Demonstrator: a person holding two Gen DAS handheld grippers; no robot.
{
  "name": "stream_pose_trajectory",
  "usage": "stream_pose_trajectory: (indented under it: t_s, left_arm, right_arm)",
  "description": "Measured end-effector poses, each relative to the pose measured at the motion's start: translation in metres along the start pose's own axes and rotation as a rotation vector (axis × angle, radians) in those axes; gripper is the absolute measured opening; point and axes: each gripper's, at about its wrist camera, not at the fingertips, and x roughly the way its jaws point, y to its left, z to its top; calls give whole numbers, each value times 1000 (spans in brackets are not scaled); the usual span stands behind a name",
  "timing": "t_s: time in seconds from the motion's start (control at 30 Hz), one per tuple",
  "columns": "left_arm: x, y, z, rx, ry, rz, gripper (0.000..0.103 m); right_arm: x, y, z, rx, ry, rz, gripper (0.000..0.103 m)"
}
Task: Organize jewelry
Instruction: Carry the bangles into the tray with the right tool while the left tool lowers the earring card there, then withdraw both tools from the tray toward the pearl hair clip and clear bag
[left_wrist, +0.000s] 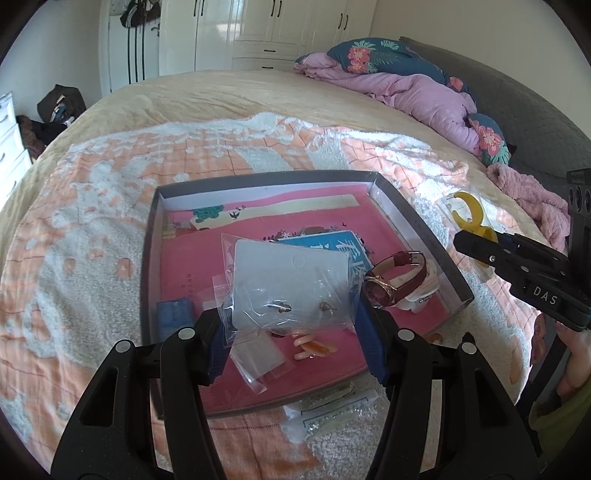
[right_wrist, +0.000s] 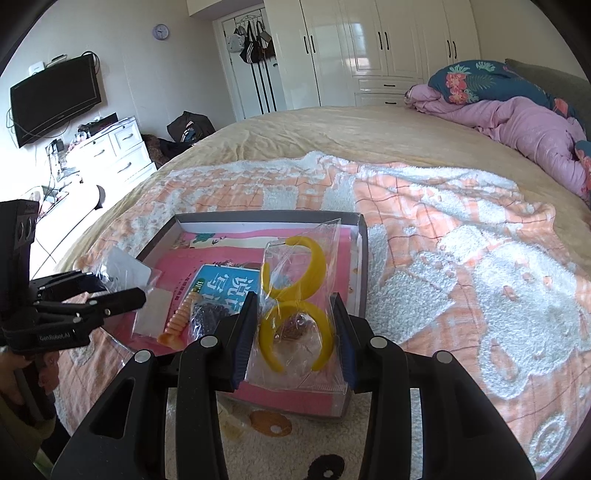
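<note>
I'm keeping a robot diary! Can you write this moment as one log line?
left gripper: shut on clear earring-card bag | right gripper: shut on clear yellow-hoops bag | both over grey shallow box

Premises: a home bedroom. Evidence: bed at centre, white wardrobes at 12 o'clock, wall-mounted television at 10 o'clock, crumpled duvet at 2 o'clock.

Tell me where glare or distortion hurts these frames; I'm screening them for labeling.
Left wrist view: fisheye bends the box edges, and the clear bag of earrings in the left gripper shows crinkle reflections. Right wrist view: sunlight blows out the dresser side, and the bag of yellow hoops in the right gripper glints.
</note>
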Motion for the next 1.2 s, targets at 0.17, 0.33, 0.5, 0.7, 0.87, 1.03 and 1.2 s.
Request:
stream_pose_trajectory:
  t_s: [0.17,0.33,0.5,0.7,0.87,1.03,1.2]
  left_arm:
    - [9,-1,1,6,11,-2,50]
    - [14,2,2,2,17,-1,51]
    - [19,3,2,-1,24,-3,51]
    - [22,0,1,3,31,-7,51]
    - [22,-1,0,4,34,-8,51]
    - [22,-1,0,3,36,-1,52]
    - [20,-1,0,2,34,2,56]
  right_arm:
    - [16,2,-1,-7,28,17,38]
    - [26,-5,-2,27,47,6,39]
    - [29,-9,-6,47,62,14,44]
    - [26,-11,-10,61,63,9,65]
    - [12,-13,-15,80,46,0,73]
    - [-8,-11,-18,93,14,-7,82]
    - [-23,-7,-19,93,-5,1,87]
